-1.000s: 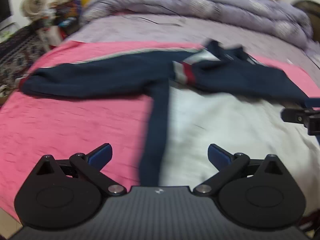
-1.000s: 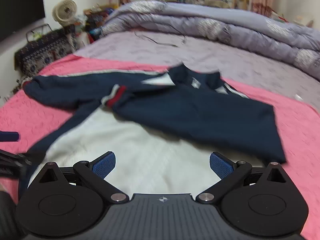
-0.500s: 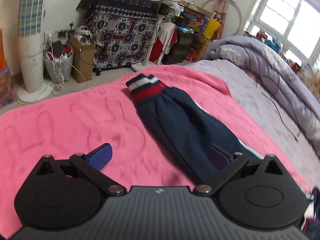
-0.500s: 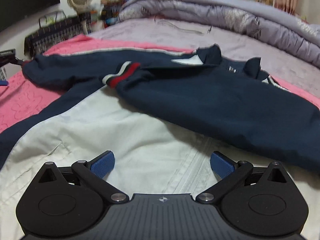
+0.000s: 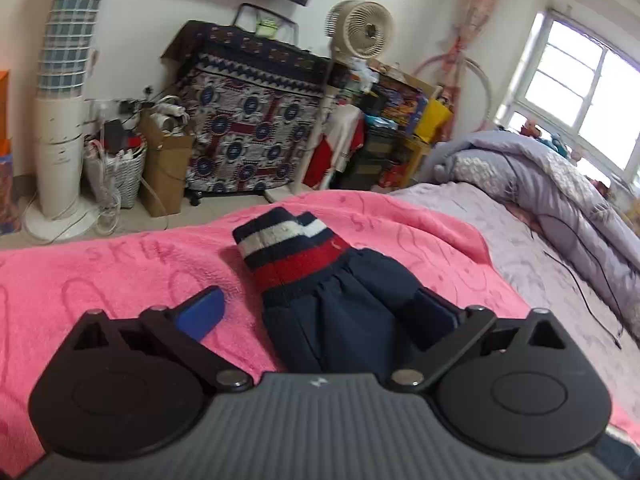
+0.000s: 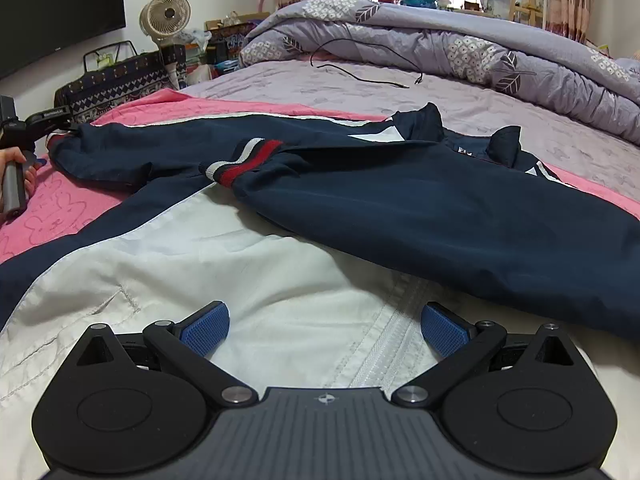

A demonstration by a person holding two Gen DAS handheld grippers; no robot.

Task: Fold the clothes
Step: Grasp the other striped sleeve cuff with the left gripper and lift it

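A navy and white jacket [image 6: 280,264] lies spread on a pink blanket [image 6: 60,208] on the bed. One sleeve with a striped cuff [image 6: 244,160] is folded across its front. The other sleeve [image 5: 336,320] stretches out left, ending in a navy, white and red cuff [image 5: 288,248]. My left gripper [image 5: 316,316] is open, low over that sleeve just behind the cuff, jaws either side of it. It also shows in the right wrist view [image 6: 16,136] at the far left. My right gripper [image 6: 324,324] is open and empty over the jacket's white front, near the zipper [image 6: 380,356].
A rolled lilac quilt [image 6: 460,40] lies along the far side of the bed, with a black cable [image 6: 360,72] on the lilac sheet. Past the bed's left edge stand a tower fan [image 5: 60,100], a round fan [image 5: 360,28], a patterned cabinet [image 5: 248,136] and a cardboard box [image 5: 164,168].
My left gripper swung left from over the jacket body to the end of the outstretched sleeve and closed in on the cuff. My right gripper lowered nearer the white front.
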